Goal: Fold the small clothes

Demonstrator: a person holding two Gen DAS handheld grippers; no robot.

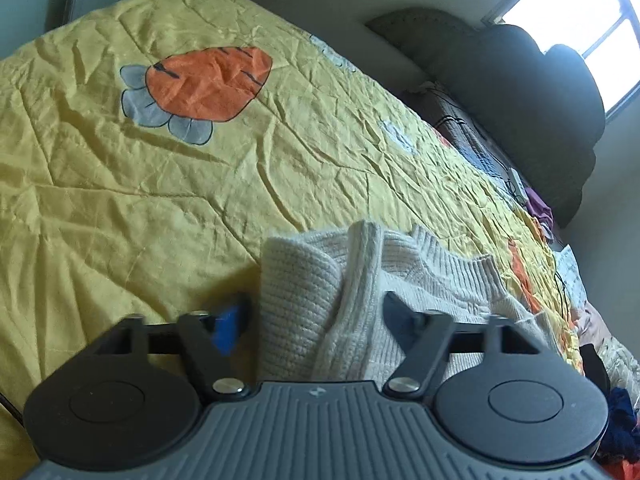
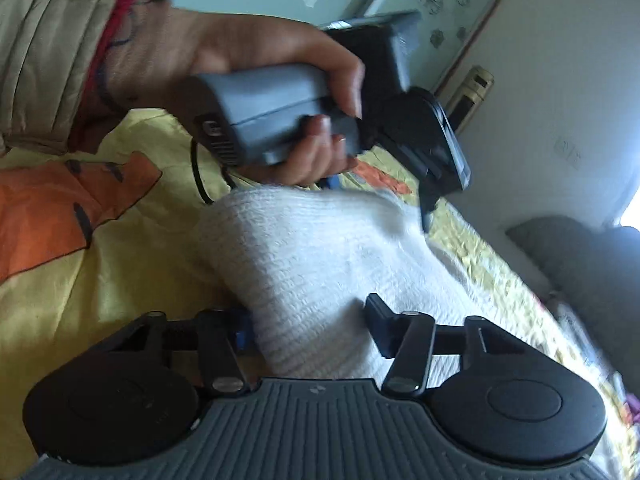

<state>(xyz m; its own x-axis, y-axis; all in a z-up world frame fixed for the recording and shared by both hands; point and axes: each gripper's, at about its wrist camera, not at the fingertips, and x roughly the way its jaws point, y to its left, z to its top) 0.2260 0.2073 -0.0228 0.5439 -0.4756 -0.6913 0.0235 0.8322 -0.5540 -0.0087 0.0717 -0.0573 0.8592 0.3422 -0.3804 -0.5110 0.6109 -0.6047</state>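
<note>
Yellow carrot-print quilt, bedroom window

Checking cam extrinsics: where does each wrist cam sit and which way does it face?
Left wrist: on the left hand-held gripper, looking along its fingers across the yellow bedspread toward a window; cream knit sweater bunched between the fingers.
Right wrist: on the right hand-held gripper, facing the person's left hand, which holds the other gripper, and a beige sleeve.
Shared: sweater, bedspread.
</note>
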